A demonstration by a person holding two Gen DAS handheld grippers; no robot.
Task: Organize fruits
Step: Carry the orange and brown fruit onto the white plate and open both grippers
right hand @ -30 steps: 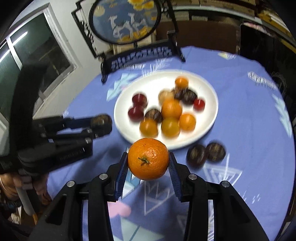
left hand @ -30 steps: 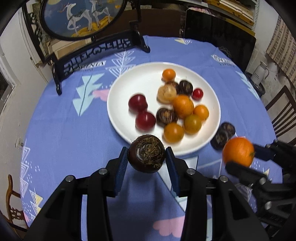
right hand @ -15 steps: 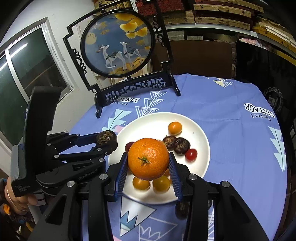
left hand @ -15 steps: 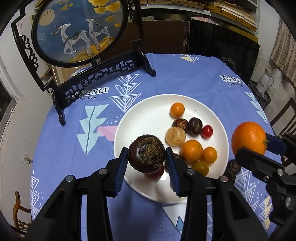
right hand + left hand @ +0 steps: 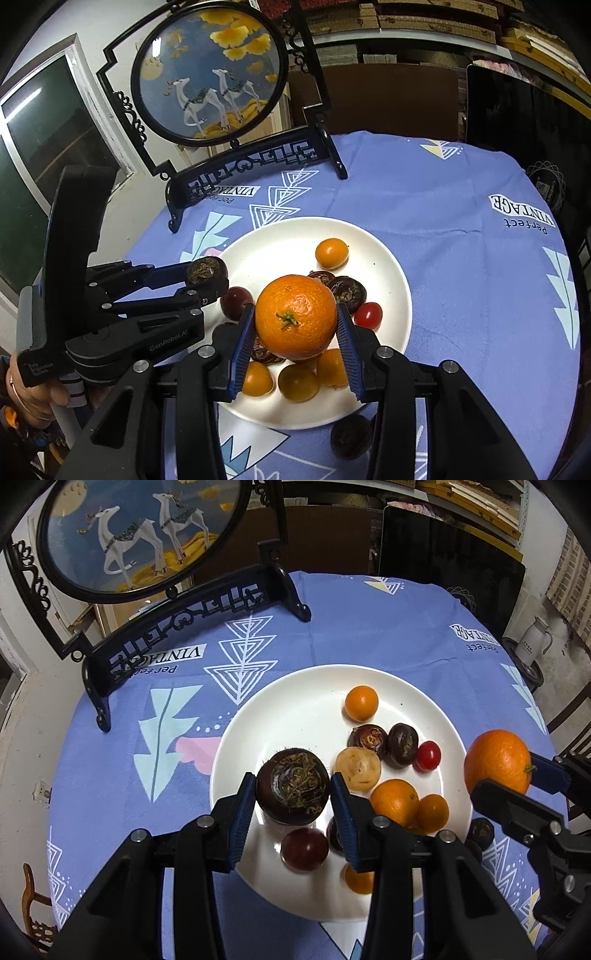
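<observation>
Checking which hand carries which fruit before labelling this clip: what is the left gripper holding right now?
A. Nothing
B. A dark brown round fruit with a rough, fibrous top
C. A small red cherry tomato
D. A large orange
B: in the left wrist view the left gripper is shut on the dark brown fruit above the white plate, while the large orange sits in the right gripper.

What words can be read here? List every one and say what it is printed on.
"Perfect VINTAGE": tablecloth, right side, printed upside down.
"Perfect VINTAGE": tablecloth again, beside the black stand, partly hidden.
"GenRobot.AI": body of the left claw.
"Data Acquisition System": small label on that claw's handle, barely readable.
</observation>
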